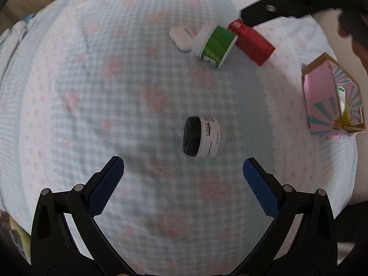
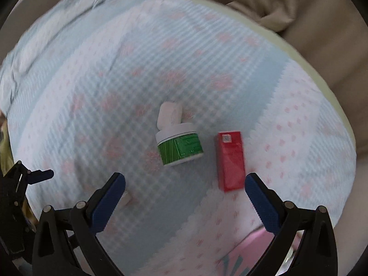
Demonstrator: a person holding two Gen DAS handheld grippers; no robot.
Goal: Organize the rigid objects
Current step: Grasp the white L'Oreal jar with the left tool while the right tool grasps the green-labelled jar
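A white L'Oreal jar with a black lid [image 1: 202, 137] lies on its side on the checked bedspread, just ahead of my open, empty left gripper [image 1: 184, 172]. Farther off lie a green-labelled white jar [image 1: 215, 44] [image 2: 179, 146], a red box [image 1: 251, 42] [image 2: 230, 159] and a small white case [image 1: 180, 37] [image 2: 169, 114]. My right gripper [image 2: 185, 187] is open and empty, just short of the green jar and red box; one of its fingers [image 1: 264, 13] shows in the left wrist view above the red box.
A pink and teal open box [image 1: 333, 96] holding a bottle stands at the right on the bedspread [image 1: 115, 92]; its corner [image 2: 243, 255] shows low in the right wrist view. Beige cushions [image 2: 310, 23] lie beyond the bed. The left gripper's finger [image 2: 41, 174] shows at left.
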